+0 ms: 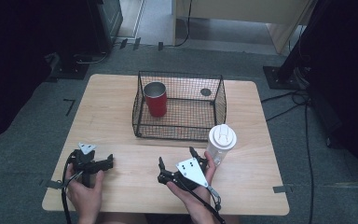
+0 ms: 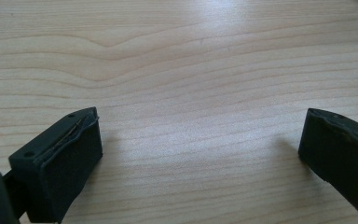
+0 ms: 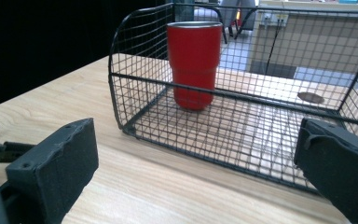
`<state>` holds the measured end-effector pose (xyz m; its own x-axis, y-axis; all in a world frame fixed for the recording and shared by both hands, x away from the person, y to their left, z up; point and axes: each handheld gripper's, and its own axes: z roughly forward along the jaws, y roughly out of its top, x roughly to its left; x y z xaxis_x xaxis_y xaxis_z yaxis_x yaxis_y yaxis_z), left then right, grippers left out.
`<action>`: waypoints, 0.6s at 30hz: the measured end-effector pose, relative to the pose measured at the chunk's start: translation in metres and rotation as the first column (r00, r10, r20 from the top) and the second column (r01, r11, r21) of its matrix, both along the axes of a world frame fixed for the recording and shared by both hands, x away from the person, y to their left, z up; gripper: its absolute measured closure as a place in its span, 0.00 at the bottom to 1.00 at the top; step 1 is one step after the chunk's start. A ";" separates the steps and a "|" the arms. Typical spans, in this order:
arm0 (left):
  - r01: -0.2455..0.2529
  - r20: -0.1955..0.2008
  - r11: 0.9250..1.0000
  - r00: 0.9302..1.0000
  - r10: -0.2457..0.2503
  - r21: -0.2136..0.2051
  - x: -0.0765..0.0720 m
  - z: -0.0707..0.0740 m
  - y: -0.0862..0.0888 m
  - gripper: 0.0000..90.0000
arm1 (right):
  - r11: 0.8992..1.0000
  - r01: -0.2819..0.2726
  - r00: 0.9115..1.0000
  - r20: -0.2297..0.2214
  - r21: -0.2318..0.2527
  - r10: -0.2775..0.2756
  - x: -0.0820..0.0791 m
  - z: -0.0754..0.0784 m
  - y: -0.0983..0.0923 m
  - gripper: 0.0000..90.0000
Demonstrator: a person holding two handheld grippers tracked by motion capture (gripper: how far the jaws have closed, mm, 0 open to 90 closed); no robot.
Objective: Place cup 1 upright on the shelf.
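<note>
A black wire basket (image 1: 179, 135) stands at the middle of the wooden table (image 1: 112, 107). A red metal cup (image 1: 155, 99) sits upright in its left part. A clear bottle with a white lid (image 1: 222, 142) stands just outside the basket's front right corner. My left gripper (image 1: 92, 161) rests open near the table's front left, with bare wood between its jaws (image 2: 200, 116). My right gripper (image 1: 175, 157) is open just left of the bottle. It faces the basket (image 3: 168, 79) and the red cup (image 3: 194, 65), nothing between its jaws (image 3: 198, 126).
A small dark disc (image 1: 205, 92) lies at the basket's back right. Bare wood lies left of the basket and along the table's front edge. Cables (image 1: 303, 112) run over the grey floor to the right, and dark equipment stands behind the table.
</note>
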<state>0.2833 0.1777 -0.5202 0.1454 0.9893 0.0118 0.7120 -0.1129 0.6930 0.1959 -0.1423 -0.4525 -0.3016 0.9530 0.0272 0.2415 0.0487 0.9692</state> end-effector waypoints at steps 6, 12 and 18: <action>0.000 0.000 1.000 1.000 0.000 0.000 0.000 0.000 0.000 0.00 | 1.000 0.017 1.000 -0.008 -0.007 -0.017 -0.008 -0.004 -0.016 0.00; 0.000 0.000 1.000 1.000 0.000 0.000 0.000 0.000 0.000 0.00 | 0.999 0.033 0.999 -0.016 -0.008 -0.033 -0.018 -0.007 -0.032 0.00; -0.001 0.001 1.000 1.000 0.001 0.000 0.000 0.000 0.000 0.00 | 0.998 0.056 0.998 -0.034 -0.013 -0.057 -0.030 -0.008 -0.049 0.00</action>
<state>0.2833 0.1777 -0.5203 0.1448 0.9894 0.0114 0.7117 -0.1122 0.6935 0.1659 -0.1916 -0.4609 -0.2464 0.9689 0.0250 0.2778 0.0458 0.9595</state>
